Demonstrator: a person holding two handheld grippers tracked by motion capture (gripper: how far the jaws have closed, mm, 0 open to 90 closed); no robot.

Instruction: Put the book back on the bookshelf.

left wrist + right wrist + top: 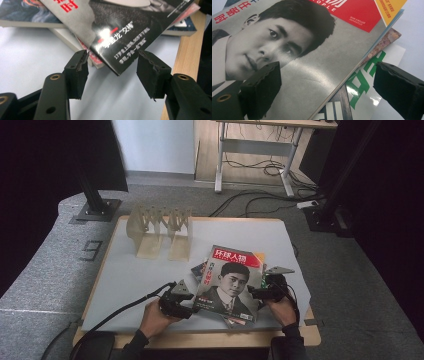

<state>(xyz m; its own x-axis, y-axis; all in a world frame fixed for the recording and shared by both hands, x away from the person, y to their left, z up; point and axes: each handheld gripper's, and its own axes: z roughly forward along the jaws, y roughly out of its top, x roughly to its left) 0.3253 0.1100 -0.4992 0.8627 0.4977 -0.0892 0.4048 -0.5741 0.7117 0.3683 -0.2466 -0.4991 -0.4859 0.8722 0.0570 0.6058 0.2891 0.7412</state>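
The rack stands upright at the far left of the table, well apart from the work. Nearer the person, the left gripper sits at the lower left corner of the top magazine. In the left gripper view its jaws stand apart, one on either side of that corner, and neither pad touches the cover: released, nothing held. The corner overhangs the pile and points straight into the gap, so a short advance and a closing would, in the inspector's judgement, take it.

The top magazine lies uppermost on a loose pile of magazines at the near middle of the table, its long axis running away from the person and tilted slightly, red masthead at the far end.

The right gripper sits at the magazine's right edge. In the right gripper view it is likewise open: one jaw over the cover, the other out over the lower magazines, with the edge running between them. Both hands are about equally near.

The high view gives the layout; the gripper views alone confirm the clearance at the pads and the layers beneath.
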